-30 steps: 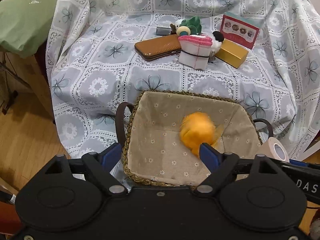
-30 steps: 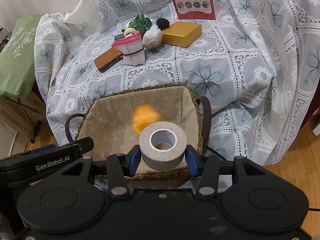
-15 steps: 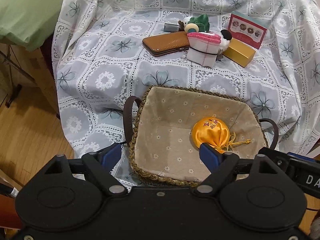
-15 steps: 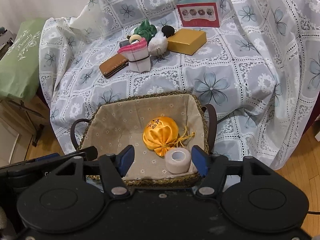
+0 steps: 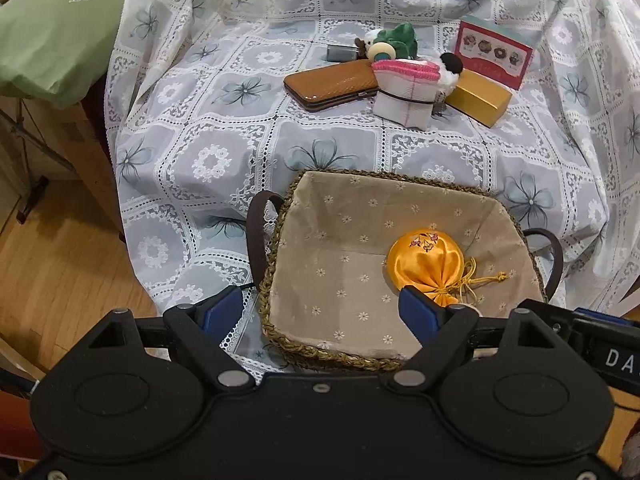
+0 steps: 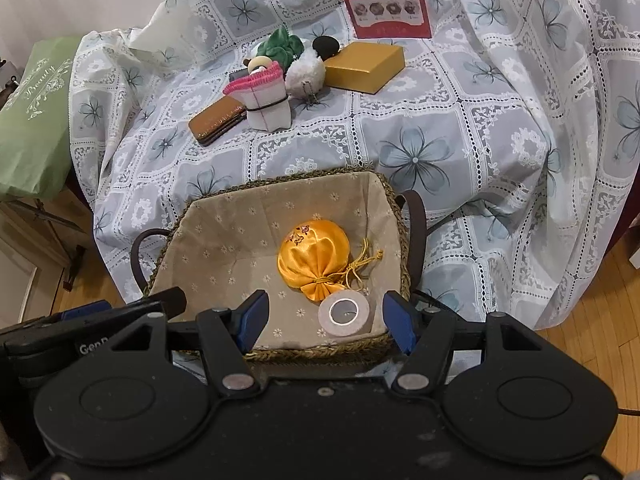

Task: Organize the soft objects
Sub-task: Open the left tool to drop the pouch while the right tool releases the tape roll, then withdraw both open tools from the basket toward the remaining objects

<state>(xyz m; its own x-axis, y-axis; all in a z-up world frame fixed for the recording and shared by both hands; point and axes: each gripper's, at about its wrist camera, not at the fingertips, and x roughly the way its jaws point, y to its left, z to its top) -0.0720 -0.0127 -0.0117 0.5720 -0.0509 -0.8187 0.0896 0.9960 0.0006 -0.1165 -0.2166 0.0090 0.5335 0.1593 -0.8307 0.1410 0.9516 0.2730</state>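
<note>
A woven basket (image 5: 280,240) (image 6: 394,204) with a beige lining sits at the near edge of the covered seat. An orange satin pouch (image 5: 426,260) (image 6: 314,252) lies inside it. A roll of tape (image 6: 344,312) lies next to the pouch at the basket's near wall. My left gripper (image 5: 320,312) is open and empty above the basket's near rim. My right gripper (image 6: 326,318) is open and empty above the tape. Farther back lie a pink-topped folded cloth bundle (image 5: 404,92) (image 6: 266,96), a white fluffy toy (image 6: 304,72) and a green plush (image 5: 396,38) (image 6: 280,46).
A brown wallet (image 5: 332,84) (image 6: 216,120), a gold box (image 5: 478,98) (image 6: 366,66) and a red card box (image 5: 494,54) (image 6: 388,10) lie at the back on the lace cover. A green cushion (image 5: 52,36) is at the left. Wooden floor lies below on both sides.
The orange pouch dropped from my left gripper into the basket. My right gripper opened and the tape roll dropped into the basket beside the pouch. Both grippers have lifted back.
</note>
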